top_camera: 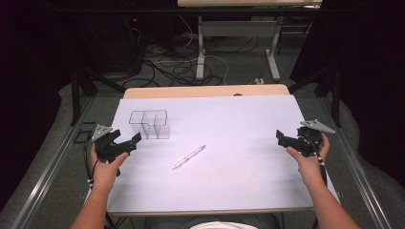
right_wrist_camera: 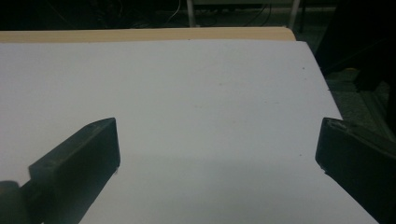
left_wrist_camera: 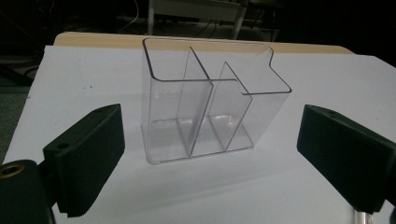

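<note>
Two claws show in the high view, one per hand: the left gripper (top_camera: 135, 141) at the left edge of the white sheet (top_camera: 239, 162), the right gripper (top_camera: 279, 137) at the right edge, each held by a hand (top_camera: 106, 167) entering from the bottom of the frame. Both are too small here to judge how far the jaws stand apart. One clear plastic organizer (top_camera: 149, 124) stands upright in the upper left of the sheet, near the left gripper's tips but apart from them; one pen (top_camera: 189, 157) lies slantwise near the middle, well apart from both grippers. A strip of wooden table (top_camera: 205, 90) shows beyond the sheet's far edge. In the left gripper view, the two black jaws stand wide apart at the lower corners, holding nothing, with the organizer (left_wrist_camera: 205, 102) between them farther off; three compartments can be counted, though its clear walls blur together. In the right gripper view, the two jaws are likewise spread wide and empty over the bare sheet (right_wrist_camera: 196, 107); the right jaw is cut off by the frame edge.
</note>
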